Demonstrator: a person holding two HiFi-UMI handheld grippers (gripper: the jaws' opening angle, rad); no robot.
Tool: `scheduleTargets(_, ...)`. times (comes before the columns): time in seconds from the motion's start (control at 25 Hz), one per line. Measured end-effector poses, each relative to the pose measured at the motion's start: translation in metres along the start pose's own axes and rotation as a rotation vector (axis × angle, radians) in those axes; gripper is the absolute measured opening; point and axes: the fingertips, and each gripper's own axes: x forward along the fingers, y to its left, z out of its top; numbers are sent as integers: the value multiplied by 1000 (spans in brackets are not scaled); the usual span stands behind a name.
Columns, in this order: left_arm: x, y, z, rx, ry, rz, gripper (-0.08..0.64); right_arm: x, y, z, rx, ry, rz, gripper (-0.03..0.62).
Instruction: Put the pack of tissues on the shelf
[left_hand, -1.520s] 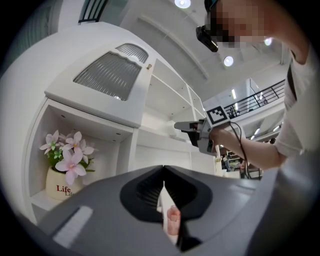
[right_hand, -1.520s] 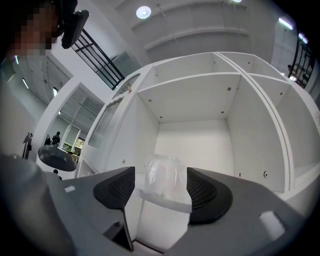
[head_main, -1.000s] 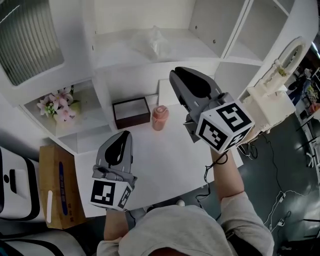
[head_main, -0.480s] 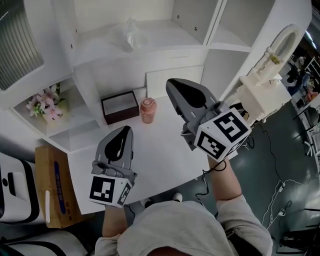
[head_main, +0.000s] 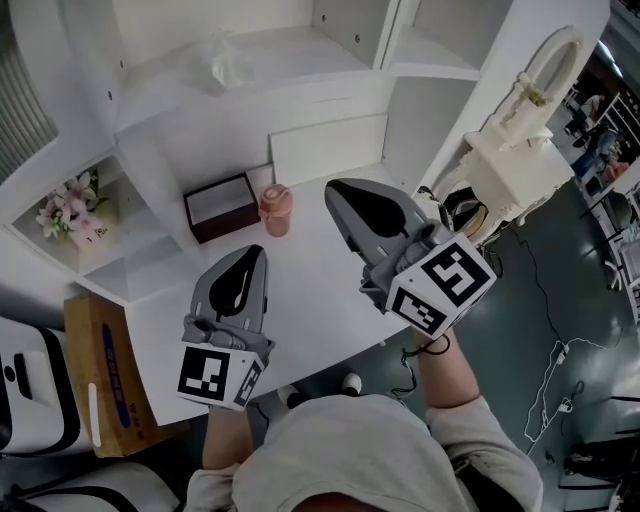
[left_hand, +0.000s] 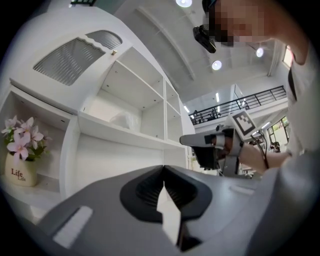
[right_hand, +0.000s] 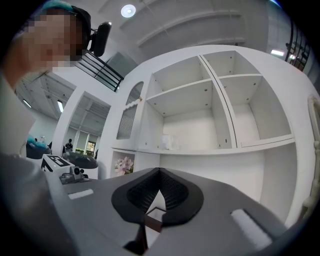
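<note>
The pack of tissues, in clear crinkled wrap, lies on the white shelf at the back, with neither gripper touching it. It shows small in the left gripper view and in the right gripper view. My left gripper hovers over the white table's near left part, jaws shut and empty. My right gripper is held higher over the table's right half, also shut with nothing in it. Both point toward the shelf unit, well short of it.
A dark brown box and a pink cup stand at the table's back by the shelf unit. A pot of pink flowers sits in a low left cubby. A cardboard box is on the floor at left, a white stand at right.
Both grippers have drawn back from the shelf unit toward the table's front, and the right one has sunk. The pack of tissues stays on the shelf.
</note>
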Motion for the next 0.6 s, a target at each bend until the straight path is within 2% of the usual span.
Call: scheduleTargets(0.6, 2, -36, -3, 5, 20, -32, 0, -48, 11, -51, 85, 65, 2, 0)
